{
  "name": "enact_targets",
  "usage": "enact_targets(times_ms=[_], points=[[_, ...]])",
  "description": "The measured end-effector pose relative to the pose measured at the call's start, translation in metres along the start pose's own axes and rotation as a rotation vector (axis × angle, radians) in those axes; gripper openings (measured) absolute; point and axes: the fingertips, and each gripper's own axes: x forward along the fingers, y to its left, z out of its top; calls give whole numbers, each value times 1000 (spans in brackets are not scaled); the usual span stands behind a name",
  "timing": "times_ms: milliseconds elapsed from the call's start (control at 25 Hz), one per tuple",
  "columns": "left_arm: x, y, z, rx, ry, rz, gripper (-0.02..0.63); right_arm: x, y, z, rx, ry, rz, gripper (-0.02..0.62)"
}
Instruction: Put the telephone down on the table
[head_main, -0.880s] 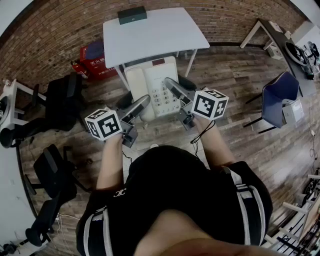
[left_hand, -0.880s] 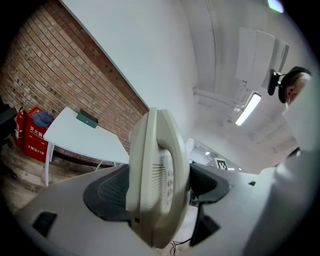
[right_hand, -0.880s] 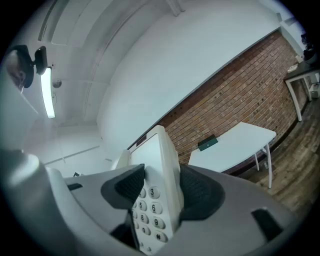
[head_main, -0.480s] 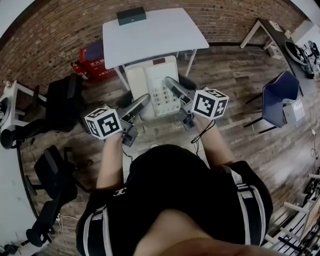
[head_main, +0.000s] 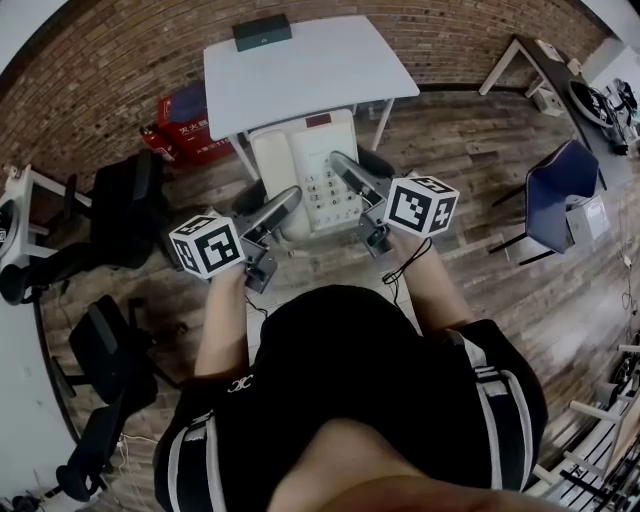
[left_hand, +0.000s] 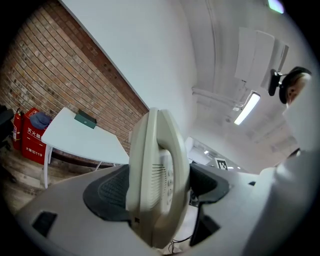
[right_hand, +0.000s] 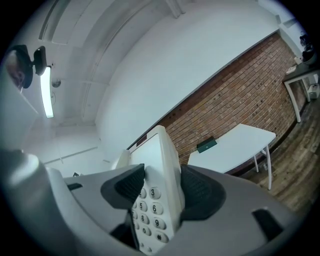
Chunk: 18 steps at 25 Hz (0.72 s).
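A cream desk telephone (head_main: 303, 172) with handset and keypad hangs in the air in front of the white table (head_main: 340, 75), held from both sides. My left gripper (head_main: 285, 203) is shut on its handset side; in the left gripper view the telephone (left_hand: 157, 175) fills the gap between the dark pads (left_hand: 107, 192). My right gripper (head_main: 345, 170) is shut on its keypad side, and the telephone (right_hand: 155, 200) shows its number keys there between the pads (right_hand: 200, 192). The table stands lower and farther off (left_hand: 80, 137) (right_hand: 232, 147).
A dark green box (head_main: 264, 31) lies at the table's far edge. Red fire-gear boxes (head_main: 185, 120) stand by the brick wall on the left. Black office chairs (head_main: 120, 210) are at the left, a blue chair (head_main: 560, 195) at the right, and another desk (head_main: 545, 65) far right.
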Motion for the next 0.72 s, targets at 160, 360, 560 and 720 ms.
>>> enact_targets(times_ms=[160,360,560,720], points=[[-3,5,6,14,9,-14,376,7,3,1,-2,-21,-9,201],[-6,10,11,23,22,-35,376,11,6,1,-1,-41,-27,201],[-2,20,12,26,15,-40,376,18,0,-2,0,-50,-31,201],[9,29,22,27,20,-46,376,29,-10,8,-10,-50,-31,201]])
